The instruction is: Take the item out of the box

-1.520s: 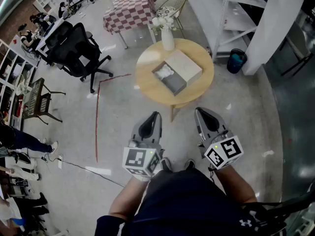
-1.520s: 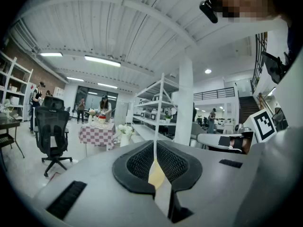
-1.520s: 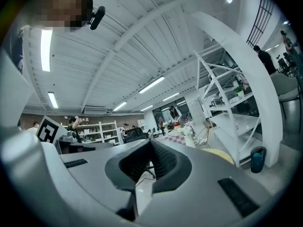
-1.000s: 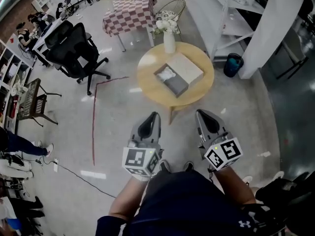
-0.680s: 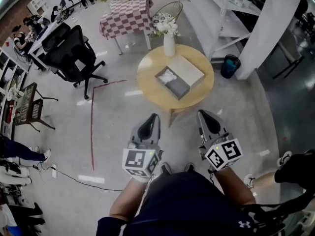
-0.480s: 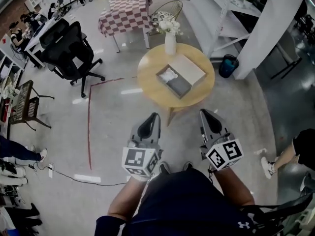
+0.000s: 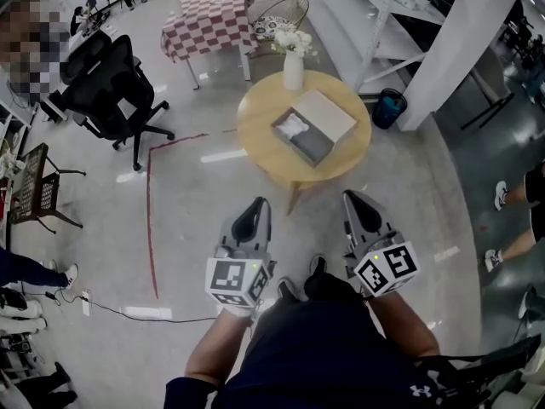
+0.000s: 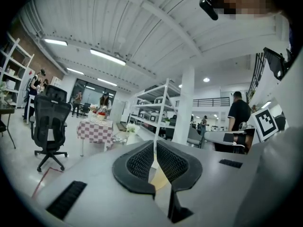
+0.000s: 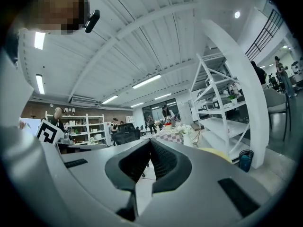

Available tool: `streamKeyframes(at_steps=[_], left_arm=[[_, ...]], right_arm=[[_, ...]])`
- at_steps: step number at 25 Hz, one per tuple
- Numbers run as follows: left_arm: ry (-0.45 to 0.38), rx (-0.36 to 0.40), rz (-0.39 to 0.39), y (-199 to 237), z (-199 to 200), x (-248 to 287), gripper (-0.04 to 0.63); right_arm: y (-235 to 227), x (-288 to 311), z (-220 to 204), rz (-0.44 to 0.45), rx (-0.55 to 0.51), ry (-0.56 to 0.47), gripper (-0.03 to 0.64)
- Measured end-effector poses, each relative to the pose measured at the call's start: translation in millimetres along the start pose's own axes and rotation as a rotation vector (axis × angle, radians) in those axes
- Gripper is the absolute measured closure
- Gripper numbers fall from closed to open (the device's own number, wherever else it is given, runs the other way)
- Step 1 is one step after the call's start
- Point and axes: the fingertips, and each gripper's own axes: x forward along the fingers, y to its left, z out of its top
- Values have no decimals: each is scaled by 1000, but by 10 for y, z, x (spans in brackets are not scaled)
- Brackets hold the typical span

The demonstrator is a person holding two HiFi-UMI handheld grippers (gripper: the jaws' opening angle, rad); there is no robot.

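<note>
Two grippers hang low at the front of the head view, the left gripper (image 7: 249, 216) and the right gripper (image 7: 358, 210), side by side above the person's dark top and well short of the round wooden table (image 7: 255, 135). On that table sits the open grey box (image 7: 308, 143), its beige lid (image 7: 325, 115) lying right against it, and the white crumpled item (image 7: 294, 126) is in the box's far corner. A white vase (image 7: 293, 68) of flowers stands at the table's far edge, a black office chair (image 7: 106, 92) off to the left, a blue bin (image 7: 387, 109) to the right. Only this view shows the box and item.

Over to the left gripper view: the ribbed black pads (image 8: 139, 162) are pressed together with nothing pinched, only a thin seam between them, and a sliver of pale wood shows below it. Beyond sit the chair, a checked tablecloth (image 8: 94, 129) and a person in a black top (image 8: 239, 112) whom the head view misses.

Now the right gripper view: jaws closed here too, empty. White shelving (image 9: 222, 103) rises on the right with the bin at its foot, and the table's yellow rim peeks over the gripper body.
</note>
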Motion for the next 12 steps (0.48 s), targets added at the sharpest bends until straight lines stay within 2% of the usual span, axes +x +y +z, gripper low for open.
streamKeyframes(at_steps=[7,12], left_arm=[[18,7,4,37,-71,106,562],[6,31,53,232,39,275,561]], right_arm=[[-20,195,-151,29,30,20,609],[-104,525,-116,78,41,6,609]])
